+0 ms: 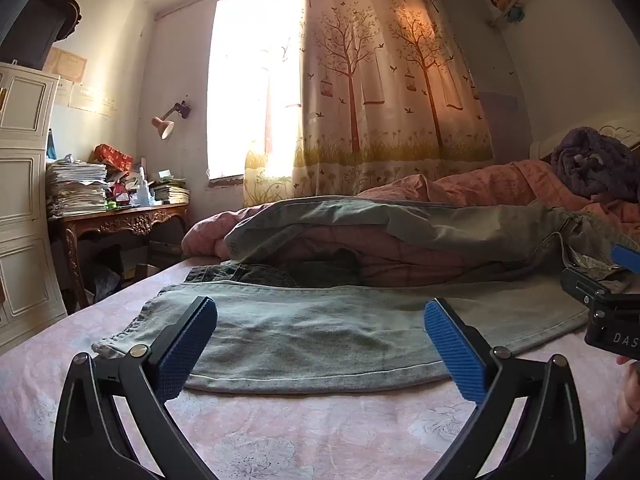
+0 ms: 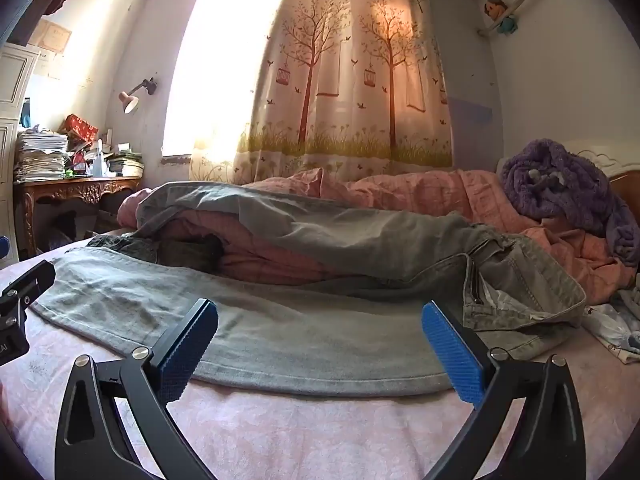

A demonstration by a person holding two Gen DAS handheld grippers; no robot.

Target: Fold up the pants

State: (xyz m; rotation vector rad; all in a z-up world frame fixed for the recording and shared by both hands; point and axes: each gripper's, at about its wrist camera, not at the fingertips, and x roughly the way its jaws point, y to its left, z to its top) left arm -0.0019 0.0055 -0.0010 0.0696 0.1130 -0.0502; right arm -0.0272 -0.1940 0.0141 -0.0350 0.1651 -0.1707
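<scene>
Barely begun — grey pants (image 1: 320,332) spread unfolded across the pink bed (image 1: 280,432), one leg flat in front, the other draped over the quilt (image 2: 420,192) behind, with left gripper (image 1: 320,344) and right gripper (image 2: 320,344) both wide open, holding nothing — every fold remaining.

The pants (image 1: 320,332) are faded grey-green denim, spread out unfolded on the bed. One leg lies flat along the near edge, cuff to the left. The other leg is draped up over a bunched pink blanket (image 2: 420,192) behind it. The waist sits crumpled on the right, fly open.
</scene>
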